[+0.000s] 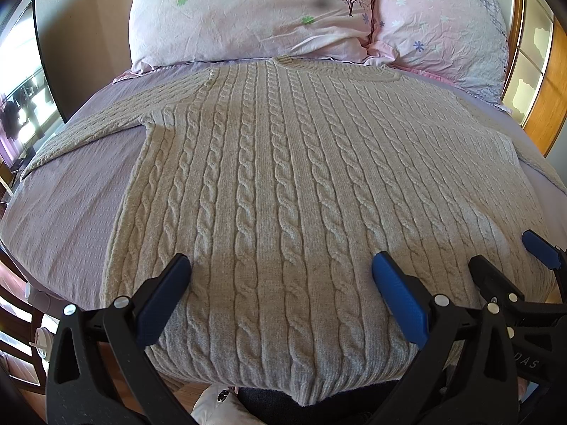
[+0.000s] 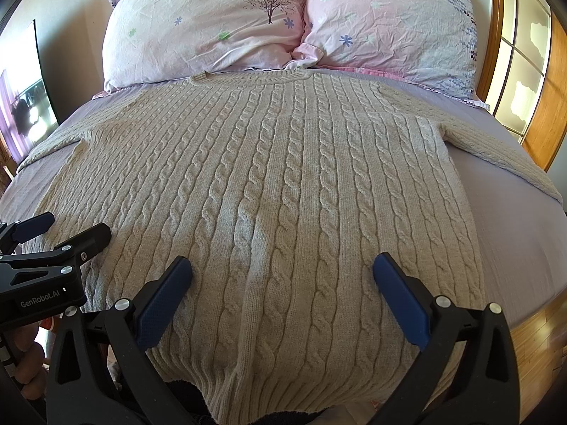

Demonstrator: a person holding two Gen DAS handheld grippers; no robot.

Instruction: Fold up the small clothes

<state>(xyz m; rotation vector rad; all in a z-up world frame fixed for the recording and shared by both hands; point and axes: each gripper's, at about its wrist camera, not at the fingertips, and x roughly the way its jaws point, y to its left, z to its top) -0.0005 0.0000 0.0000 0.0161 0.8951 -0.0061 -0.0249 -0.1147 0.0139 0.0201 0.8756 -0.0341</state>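
Observation:
A beige cable-knit sweater (image 1: 283, 177) lies flat on the bed, collar toward the pillows, sleeves spread to both sides; it also shows in the right wrist view (image 2: 269, 191). My left gripper (image 1: 281, 265) is open and empty, hovering over the sweater's lower part near the hem. My right gripper (image 2: 281, 265) is open and empty too, over the lower right part of the sweater. Each gripper shows at the edge of the other's view: the right one (image 1: 503, 251), the left one (image 2: 74, 226). The hem hangs at the bed's near edge.
The bed has a lilac sheet (image 1: 71, 205). Two pink floral pillows (image 1: 248, 14) (image 2: 389, 21) lie at the head. A wooden frame with window panes (image 2: 524, 71) stands at the right. A dark screen (image 1: 21, 81) stands at the left.

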